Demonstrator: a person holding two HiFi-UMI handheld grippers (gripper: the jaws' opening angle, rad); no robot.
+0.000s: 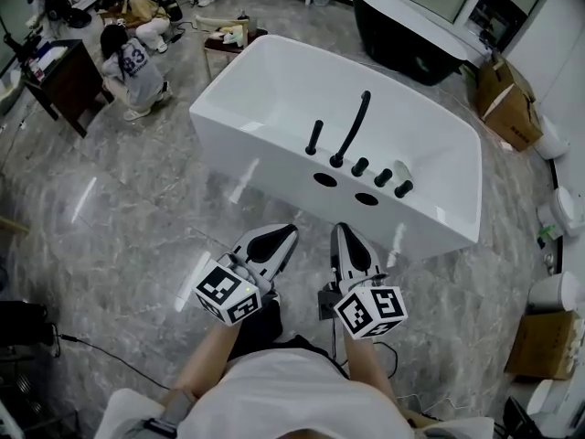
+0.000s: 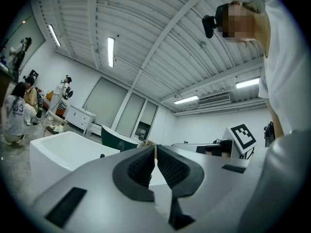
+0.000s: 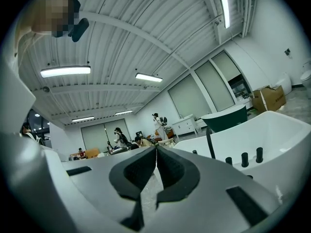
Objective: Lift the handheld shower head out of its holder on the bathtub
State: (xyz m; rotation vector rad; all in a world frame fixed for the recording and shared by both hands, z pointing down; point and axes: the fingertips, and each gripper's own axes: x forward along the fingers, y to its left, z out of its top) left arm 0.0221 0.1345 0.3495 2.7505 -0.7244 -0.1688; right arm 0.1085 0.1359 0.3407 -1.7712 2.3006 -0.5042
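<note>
Left gripper (image 1: 280, 236) and right gripper (image 1: 345, 234) — ribbed black pads (image 3: 140, 172) pressed together, empty — face the glossy white bathtub (image 1: 256, 167).

The bathtub (image 1: 239, 154) stands mid-floor. Along its near rim, from left to right, stand what seems to be the handheld shower head (image 1: 314, 137), the spout (image 1: 353, 128) and three knobs (image 1: 383, 177). A second tub (image 1: 411, 39) lies beyond, at far right, with cardboard boxes (image 1: 507, 103) right of both. At far left a person (image 1: 132, 67) crouches just right of a cabinet (image 1: 62, 80).
</note>
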